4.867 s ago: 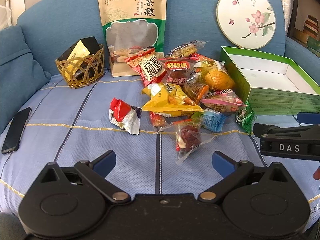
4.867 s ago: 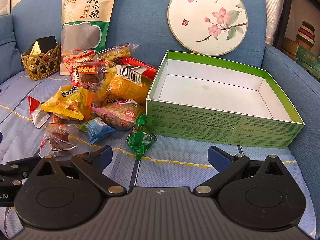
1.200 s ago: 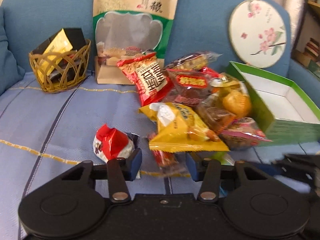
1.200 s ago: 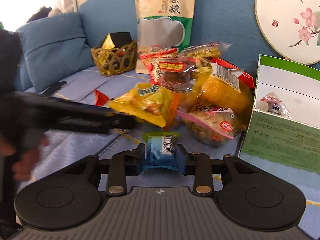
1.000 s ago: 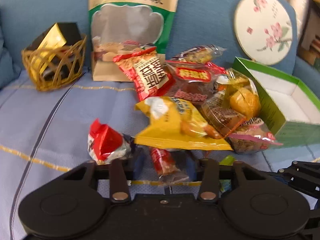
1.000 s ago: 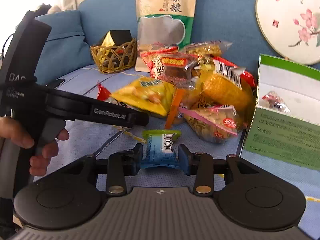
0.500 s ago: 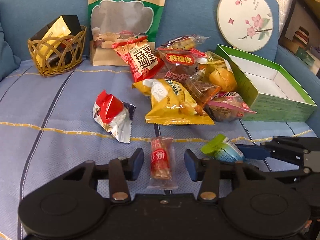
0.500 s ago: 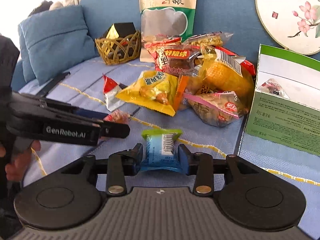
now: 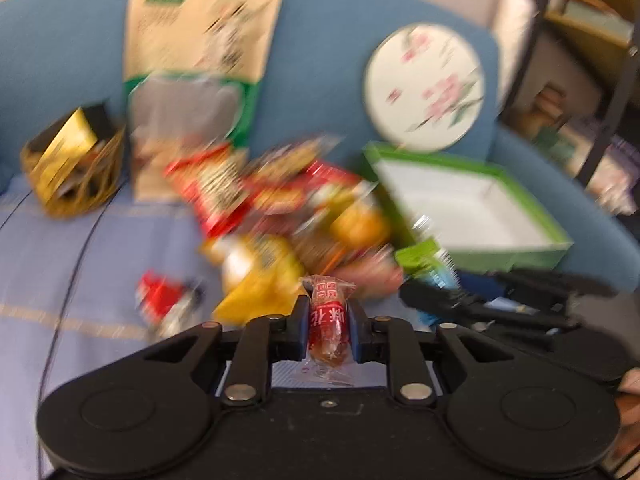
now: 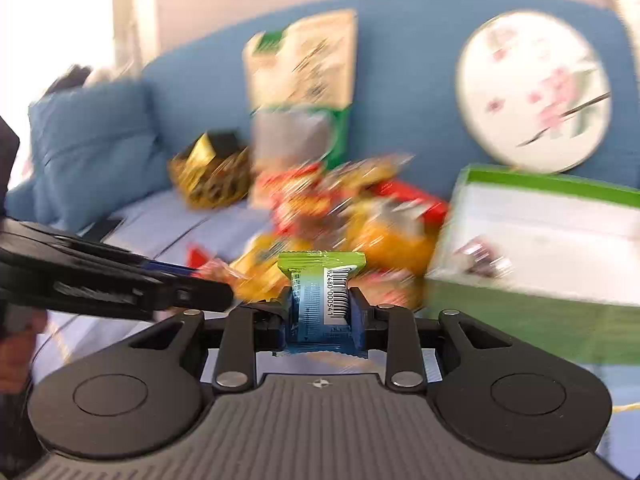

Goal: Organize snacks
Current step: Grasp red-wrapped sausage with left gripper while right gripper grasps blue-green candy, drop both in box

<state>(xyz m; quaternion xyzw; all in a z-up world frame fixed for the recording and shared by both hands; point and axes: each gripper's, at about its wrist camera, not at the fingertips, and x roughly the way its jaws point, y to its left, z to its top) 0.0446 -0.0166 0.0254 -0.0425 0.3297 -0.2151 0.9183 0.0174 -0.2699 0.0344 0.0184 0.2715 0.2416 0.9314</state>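
The left gripper (image 9: 327,330) pinches a small red-wrapped candy (image 9: 327,322), and the right gripper (image 10: 323,314) pinches a blue-and-green snack packet (image 10: 322,300); both are lifted clear of the sofa, short of the green box (image 9: 480,248). Judging by this, the sorting is barely begun: one small packet (image 10: 480,258) seems to lie inside the box, while the blurred heap of snacks (image 9: 288,216) remains just left of it.
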